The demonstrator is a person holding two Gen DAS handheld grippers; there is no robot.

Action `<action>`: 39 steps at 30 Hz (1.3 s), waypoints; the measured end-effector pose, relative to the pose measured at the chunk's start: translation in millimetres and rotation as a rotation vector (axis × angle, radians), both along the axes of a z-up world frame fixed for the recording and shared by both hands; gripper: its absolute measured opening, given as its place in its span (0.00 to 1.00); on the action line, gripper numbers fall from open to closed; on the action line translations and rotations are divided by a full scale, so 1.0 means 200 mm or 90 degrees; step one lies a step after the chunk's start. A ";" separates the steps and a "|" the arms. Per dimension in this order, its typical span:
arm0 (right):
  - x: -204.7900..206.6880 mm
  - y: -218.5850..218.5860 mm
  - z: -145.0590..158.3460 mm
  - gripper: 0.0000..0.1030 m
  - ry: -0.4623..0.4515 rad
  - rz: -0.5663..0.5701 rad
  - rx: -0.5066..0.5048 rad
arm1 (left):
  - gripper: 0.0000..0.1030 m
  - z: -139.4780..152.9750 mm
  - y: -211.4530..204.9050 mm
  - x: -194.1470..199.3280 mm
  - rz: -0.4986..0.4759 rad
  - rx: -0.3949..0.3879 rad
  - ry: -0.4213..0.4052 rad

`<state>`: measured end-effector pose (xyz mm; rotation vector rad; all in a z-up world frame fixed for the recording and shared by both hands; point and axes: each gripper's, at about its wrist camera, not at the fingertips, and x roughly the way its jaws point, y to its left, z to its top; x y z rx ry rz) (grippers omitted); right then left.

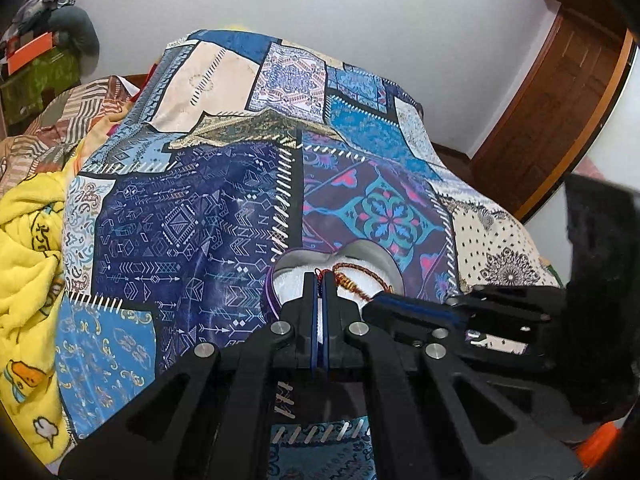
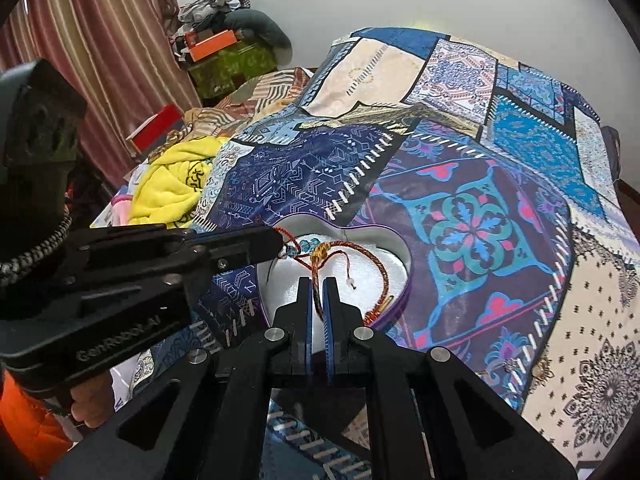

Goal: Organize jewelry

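A heart-shaped purple tin (image 2: 396, 256) with white lining lies open on the patchwork bedspread; it also shows in the left wrist view (image 1: 372, 258). A braided red-and-gold cord bracelet (image 2: 362, 250) with blue beads hangs over the tin; it also shows in the left wrist view (image 1: 360, 270). My left gripper (image 1: 319, 276) is shut on the bracelet's red end; in the right wrist view it (image 2: 280, 242) comes in from the left. My right gripper (image 2: 318, 282) is shut on the braided part; in the left wrist view it (image 1: 374, 304) comes in from the right.
The blue patchwork bedspread (image 2: 500, 184) covers the bed. A yellow blanket (image 2: 176, 180) is bunched at the left, also in the left wrist view (image 1: 28, 240). Clutter and a green box (image 2: 232, 60) stand by the wall. A wooden door (image 1: 560, 112) is at the right.
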<state>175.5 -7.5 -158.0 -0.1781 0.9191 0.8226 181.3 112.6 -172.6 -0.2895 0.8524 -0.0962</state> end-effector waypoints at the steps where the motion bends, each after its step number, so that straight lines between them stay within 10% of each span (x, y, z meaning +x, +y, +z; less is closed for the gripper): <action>1: 0.00 0.00 0.00 0.11 -0.005 -0.003 -0.008 | 0.00 0.00 0.00 0.00 -0.002 0.002 0.002; 14: -0.06 -0.16 0.13 0.14 -0.036 -0.045 0.004 | 0.03 0.10 -0.08 -0.09 -0.007 0.050 -0.004; 25: -0.11 -0.41 0.29 0.48 -0.094 -0.128 0.031 | 0.35 0.30 -0.21 -0.23 0.005 0.104 -0.062; 39: -0.12 -0.77 0.28 0.49 -0.106 -0.199 0.021 | 0.50 0.35 -0.50 -0.25 -0.034 0.131 -0.079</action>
